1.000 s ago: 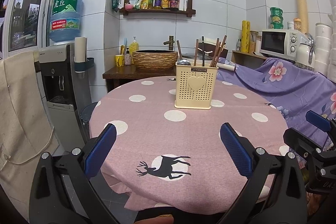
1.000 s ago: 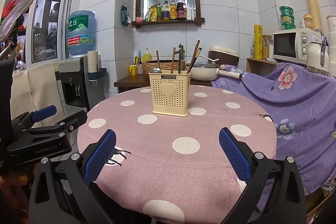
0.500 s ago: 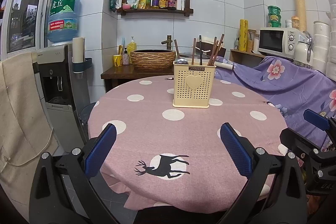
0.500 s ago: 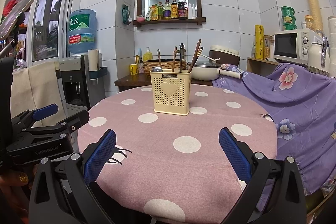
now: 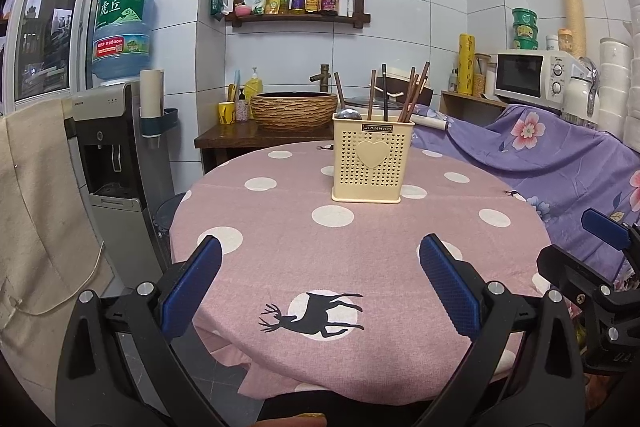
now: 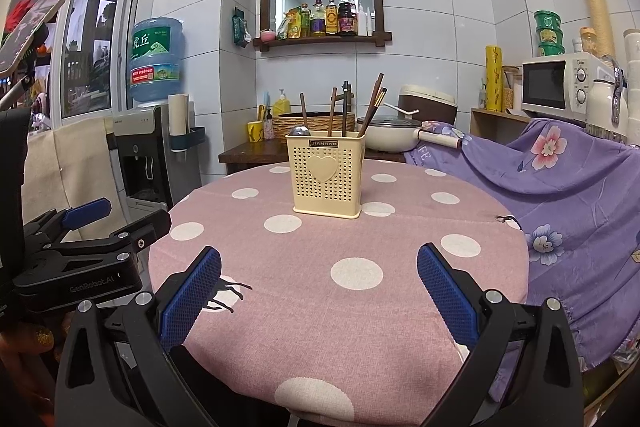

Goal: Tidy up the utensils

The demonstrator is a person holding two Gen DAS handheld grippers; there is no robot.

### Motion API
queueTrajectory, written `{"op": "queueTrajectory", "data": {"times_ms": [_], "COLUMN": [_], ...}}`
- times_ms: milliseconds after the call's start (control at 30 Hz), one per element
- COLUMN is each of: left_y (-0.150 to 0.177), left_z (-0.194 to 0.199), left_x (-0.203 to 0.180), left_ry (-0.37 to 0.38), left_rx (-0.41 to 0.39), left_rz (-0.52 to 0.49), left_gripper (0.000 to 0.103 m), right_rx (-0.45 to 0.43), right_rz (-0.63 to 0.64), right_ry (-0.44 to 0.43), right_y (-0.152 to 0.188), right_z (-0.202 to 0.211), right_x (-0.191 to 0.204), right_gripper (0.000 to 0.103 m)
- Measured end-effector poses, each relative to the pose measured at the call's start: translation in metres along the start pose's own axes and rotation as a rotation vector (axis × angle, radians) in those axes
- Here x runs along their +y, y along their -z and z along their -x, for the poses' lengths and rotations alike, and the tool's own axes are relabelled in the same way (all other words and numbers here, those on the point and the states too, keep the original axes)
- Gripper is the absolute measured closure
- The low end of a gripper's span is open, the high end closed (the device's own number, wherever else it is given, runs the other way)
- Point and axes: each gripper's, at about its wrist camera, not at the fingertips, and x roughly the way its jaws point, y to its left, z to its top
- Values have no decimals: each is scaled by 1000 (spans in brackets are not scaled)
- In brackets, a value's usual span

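Observation:
A cream perforated utensil holder (image 5: 372,163) with a heart on its front stands upright near the far side of the round pink polka-dot table (image 5: 280,239). Several brown chopsticks (image 5: 412,91) and a metal spoon (image 5: 348,113) stand in it. It also shows in the right wrist view (image 6: 326,177). My left gripper (image 5: 320,283) is open and empty above the table's near edge, well short of the holder. My right gripper (image 6: 318,287) is open and empty, to the right of the left one and equally far back.
A water dispenser (image 5: 112,155) stands left of the table. A purple floral cloth (image 5: 560,155) covers furniture to the right, with a microwave (image 5: 528,75) behind. A wooden side table with a woven basin (image 5: 294,109) stands beyond the table.
Both grippers have drifted slightly, so the holder sits a little lower and to the left in the left wrist view. Both grippers stay open and empty.

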Motion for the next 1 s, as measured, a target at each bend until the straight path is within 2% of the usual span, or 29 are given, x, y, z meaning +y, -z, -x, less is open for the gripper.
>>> {"op": "queueTrajectory", "data": {"times_ms": [1000], "left_y": [1], "left_z": [-2], "left_x": [1], "left_ry": [-3], "left_rx": [8], "left_rz": [3], "left_gripper": [6], "right_rx": [4], "right_rz": [0], "right_ry": [-4], "right_y": [2], "right_z": [0], "right_x": [2], "right_gripper": [6]}}
